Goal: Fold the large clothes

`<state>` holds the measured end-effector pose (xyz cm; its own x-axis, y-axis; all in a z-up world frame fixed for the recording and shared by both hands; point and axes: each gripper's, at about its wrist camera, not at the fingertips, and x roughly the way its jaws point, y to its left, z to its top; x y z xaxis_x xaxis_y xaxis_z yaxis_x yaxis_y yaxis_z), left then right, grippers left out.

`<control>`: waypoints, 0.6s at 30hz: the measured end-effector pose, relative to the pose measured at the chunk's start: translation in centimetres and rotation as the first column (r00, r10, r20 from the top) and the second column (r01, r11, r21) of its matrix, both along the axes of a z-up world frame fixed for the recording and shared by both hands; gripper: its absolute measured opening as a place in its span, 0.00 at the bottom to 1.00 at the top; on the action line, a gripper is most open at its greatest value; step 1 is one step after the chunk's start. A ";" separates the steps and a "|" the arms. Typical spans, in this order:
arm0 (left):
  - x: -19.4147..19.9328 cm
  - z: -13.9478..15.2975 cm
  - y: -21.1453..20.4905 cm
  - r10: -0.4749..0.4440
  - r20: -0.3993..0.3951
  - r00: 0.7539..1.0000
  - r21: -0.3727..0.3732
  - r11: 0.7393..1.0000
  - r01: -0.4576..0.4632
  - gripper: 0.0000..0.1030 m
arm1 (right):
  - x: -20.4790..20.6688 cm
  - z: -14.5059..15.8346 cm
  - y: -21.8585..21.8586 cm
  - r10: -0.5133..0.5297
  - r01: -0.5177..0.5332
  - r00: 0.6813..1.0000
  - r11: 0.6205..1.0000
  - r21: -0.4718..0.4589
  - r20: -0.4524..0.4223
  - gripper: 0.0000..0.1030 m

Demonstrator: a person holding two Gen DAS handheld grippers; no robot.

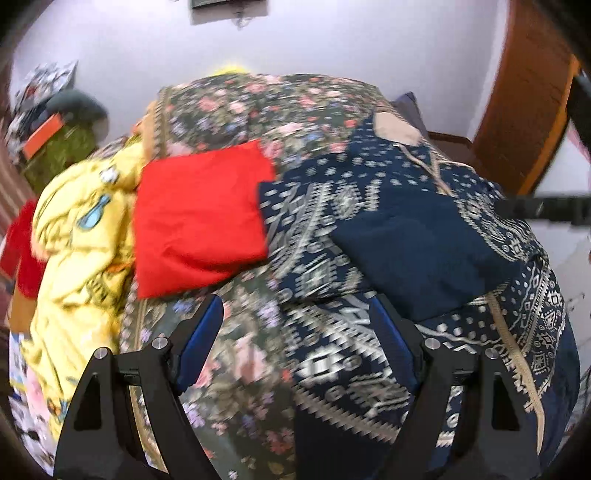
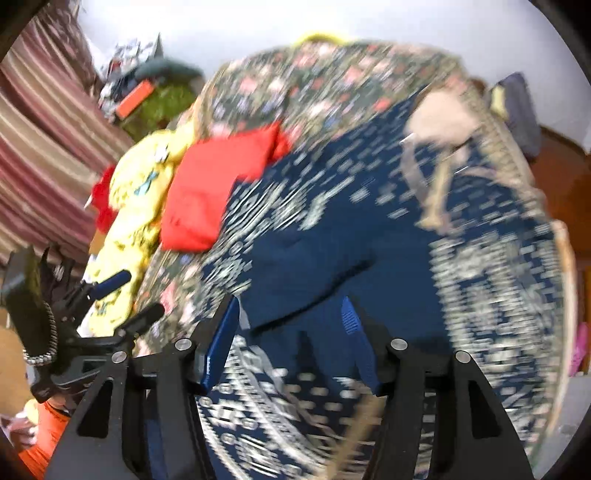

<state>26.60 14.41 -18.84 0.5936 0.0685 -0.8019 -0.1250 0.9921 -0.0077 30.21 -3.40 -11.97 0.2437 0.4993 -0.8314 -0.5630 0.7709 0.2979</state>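
A: The right wrist view is smeared; the navy printed garment shows only streaks at centre.

B: In the left wrist view, the frame on the wall is cut off at the top edge, and the clutter upper left is unreadable.

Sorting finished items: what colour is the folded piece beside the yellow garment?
Plain red, clearest in the left wrist view.

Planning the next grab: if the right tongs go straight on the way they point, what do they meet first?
Most likely the plain navy cloth lying just ahead of the right tongs, on top of the patterned navy garment. The picture is blurred, so depth is uncertain.
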 end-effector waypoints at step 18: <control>11.0 -6.5 -12.2 -0.208 -0.165 0.964 0.258 0.935 0.245 0.78 | 4.6 -4.3 -14.3 -0.229 0.251 0.965 0.945 -0.211 0.124 0.64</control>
